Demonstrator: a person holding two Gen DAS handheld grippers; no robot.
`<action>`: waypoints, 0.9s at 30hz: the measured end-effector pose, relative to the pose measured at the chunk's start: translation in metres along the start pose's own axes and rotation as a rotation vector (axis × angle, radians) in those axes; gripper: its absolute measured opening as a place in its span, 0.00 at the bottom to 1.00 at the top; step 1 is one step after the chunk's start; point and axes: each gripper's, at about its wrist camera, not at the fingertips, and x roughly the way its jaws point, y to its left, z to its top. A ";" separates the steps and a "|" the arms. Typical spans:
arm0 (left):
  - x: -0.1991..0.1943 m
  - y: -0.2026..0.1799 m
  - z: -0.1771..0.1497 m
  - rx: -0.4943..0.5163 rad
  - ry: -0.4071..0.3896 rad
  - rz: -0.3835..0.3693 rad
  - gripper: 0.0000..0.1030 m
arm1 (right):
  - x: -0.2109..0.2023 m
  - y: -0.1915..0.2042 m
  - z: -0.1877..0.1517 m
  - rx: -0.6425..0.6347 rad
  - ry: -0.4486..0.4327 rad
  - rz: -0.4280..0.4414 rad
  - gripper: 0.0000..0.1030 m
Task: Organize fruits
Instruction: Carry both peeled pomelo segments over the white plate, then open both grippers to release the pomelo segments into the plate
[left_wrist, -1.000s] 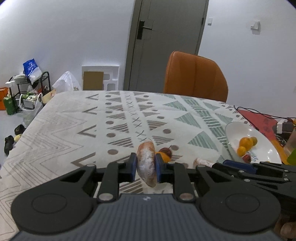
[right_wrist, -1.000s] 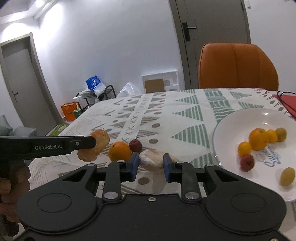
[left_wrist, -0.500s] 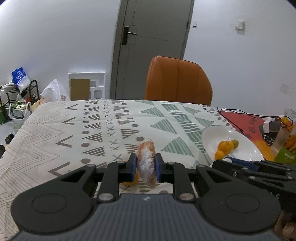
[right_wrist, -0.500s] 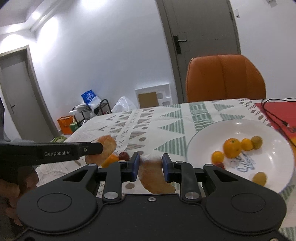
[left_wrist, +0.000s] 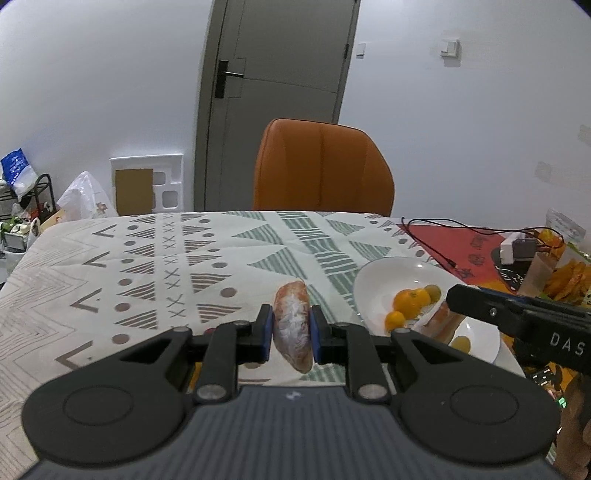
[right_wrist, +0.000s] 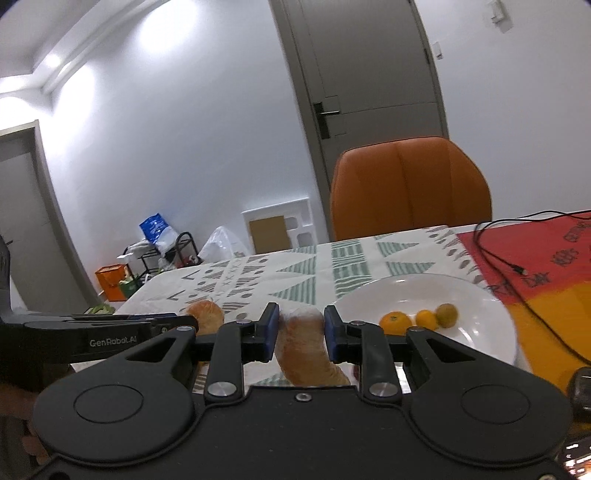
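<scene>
Left wrist: left gripper (left_wrist: 291, 328) clamps a wrapped roll (left_wrist: 292, 325), airborne left of plate (left_wrist: 376, 273). Right gripper (right_wrist: 300, 328) grips a 2nd roll (right_wrist: 306, 343) near plate. Transport step; next, lower over plate & release.

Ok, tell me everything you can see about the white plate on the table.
The white plate is round, shallow and glossy, like glazed ceramic, with faint print inside. It sits flat on the patterned tablecloth, next to the red mat. It holds small orange fruits, a greenish one and a yellowish one. The right gripper holds its wrapped piece over the plate's near side.
</scene>
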 end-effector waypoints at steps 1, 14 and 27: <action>0.001 -0.002 0.000 0.003 0.001 -0.004 0.19 | -0.001 -0.003 -0.001 0.004 0.000 -0.007 0.23; 0.016 -0.030 -0.003 0.034 0.024 -0.053 0.19 | -0.005 -0.036 -0.015 0.057 0.040 -0.073 0.24; 0.034 -0.052 -0.005 0.059 0.052 -0.077 0.19 | 0.009 -0.057 -0.036 0.114 0.100 -0.112 0.26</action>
